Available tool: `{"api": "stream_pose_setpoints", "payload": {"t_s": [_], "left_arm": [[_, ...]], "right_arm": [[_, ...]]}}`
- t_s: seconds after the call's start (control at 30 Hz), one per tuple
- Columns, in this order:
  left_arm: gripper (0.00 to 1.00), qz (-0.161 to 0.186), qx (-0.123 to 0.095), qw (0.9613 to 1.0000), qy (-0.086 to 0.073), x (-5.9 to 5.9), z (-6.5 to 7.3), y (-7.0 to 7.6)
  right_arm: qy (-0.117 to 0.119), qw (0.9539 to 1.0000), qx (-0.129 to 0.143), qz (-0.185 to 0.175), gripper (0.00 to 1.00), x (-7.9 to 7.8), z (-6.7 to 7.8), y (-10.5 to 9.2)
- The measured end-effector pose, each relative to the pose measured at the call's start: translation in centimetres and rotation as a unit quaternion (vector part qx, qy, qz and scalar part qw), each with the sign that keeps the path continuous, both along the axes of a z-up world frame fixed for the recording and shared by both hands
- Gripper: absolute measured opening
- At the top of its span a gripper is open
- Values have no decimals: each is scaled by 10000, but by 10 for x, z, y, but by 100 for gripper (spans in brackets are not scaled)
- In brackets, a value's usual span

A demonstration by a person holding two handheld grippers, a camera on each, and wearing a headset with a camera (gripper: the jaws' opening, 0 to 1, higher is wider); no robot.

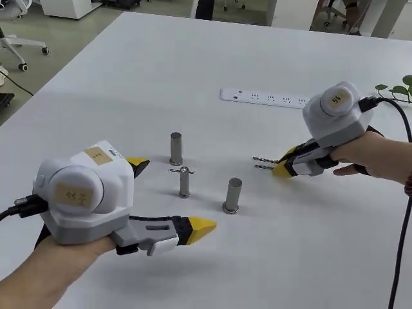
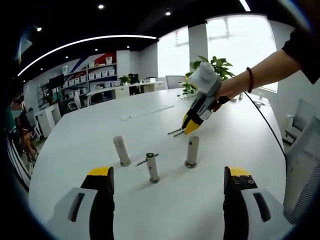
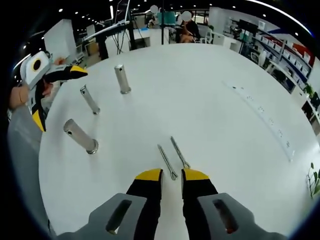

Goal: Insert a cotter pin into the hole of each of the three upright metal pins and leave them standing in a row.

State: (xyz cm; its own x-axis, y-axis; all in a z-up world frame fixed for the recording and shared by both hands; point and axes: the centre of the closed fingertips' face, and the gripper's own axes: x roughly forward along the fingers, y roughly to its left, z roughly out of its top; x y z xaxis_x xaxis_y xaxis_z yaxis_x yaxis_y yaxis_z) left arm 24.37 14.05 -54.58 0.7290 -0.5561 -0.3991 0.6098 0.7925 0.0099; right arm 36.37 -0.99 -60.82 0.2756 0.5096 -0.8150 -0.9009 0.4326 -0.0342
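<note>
Wide-jawed and holding nothing, our left gripper (image 2: pixel 168 174) hovers nearest us over the white table (image 1: pixel 309 257). A tan sticker (image 1: pixel 98 155) on its housing bears handwriting we cannot read. We count three upright metal pins (image 1: pixel 176 148) standing apart in a loose cluster just ahead of it. The middle pin (image 1: pixel 185 187) carries one cotter pin (image 1: pixel 182 170) crosswise near its top. Our right gripper (image 3: pixel 170 175), jaws narrowed, pinches two more cotter pins (image 3: pixel 167 161) side by side, near the third pin (image 1: pixel 232 195). One power strip (image 1: pixel 264 98) lies beyond.
</note>
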Motion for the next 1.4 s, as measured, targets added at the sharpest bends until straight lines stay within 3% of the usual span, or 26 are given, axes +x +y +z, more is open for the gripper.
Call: {"api": "stream_pose_setpoints", "payload": {"t_s": [0.57, 0.83, 1.1, 1.4], "left_arm": [[88, -69, -25, 9999, 92, -2, -3, -3], [87, -50, -16, 9998, 172, -2, -6, 0], [84, -44, 88, 9997, 223, -1, -10, 5], [77, -97, 79, 9996, 265, -2, -9, 5]], "right_arm": [[84, 9979, -444, 473, 0, -6, -1, 2], [-78, 9951, -658, 740, 0, -3, -3, 1], [-227, 9934, -546, 985, 0, -5, 1, 7], [-426, 9913, -418, 1172, 0, -21, 15, 12]]}}
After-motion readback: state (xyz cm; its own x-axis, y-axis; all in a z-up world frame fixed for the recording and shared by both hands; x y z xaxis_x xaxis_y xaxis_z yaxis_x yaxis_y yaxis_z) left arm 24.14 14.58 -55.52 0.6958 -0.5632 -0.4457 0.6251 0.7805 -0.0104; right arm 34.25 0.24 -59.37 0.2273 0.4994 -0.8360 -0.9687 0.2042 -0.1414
